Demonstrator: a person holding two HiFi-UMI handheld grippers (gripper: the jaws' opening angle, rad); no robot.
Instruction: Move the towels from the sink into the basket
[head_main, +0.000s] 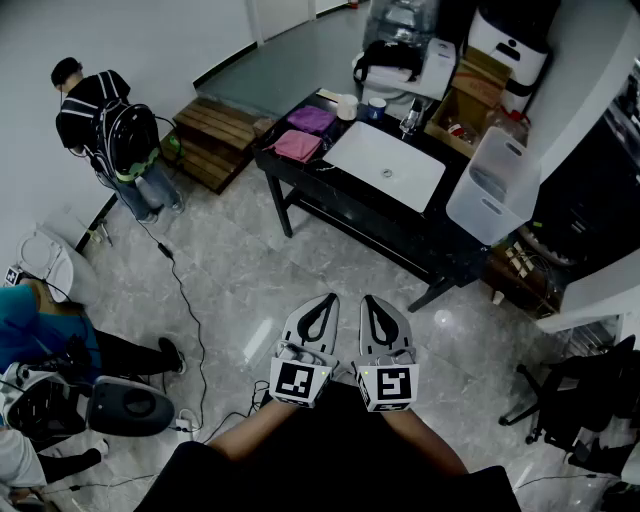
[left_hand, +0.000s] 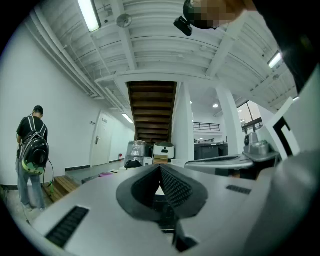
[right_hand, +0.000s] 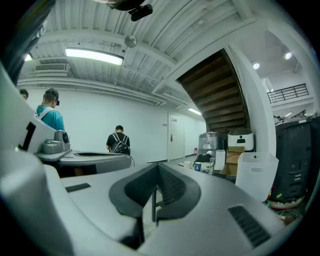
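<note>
Left gripper (head_main: 325, 300) and right gripper (head_main: 371, 300) were clenched, empty, side by side, pink towel (head_main: 297, 146) and purple towel (head_main: 311, 119) lay beside sink (head_main: 385, 165), basket (head_main: 487, 190) stood right of it.

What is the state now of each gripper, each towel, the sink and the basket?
Left gripper: shut, empty.
Right gripper: shut, empty.
Pink towel: folded, on the table beside the sink.
Purple towel: folded, on the table beyond the pink towel.
Sink: empty, no towel in it.
Basket: upright at the table's right end.
</note>
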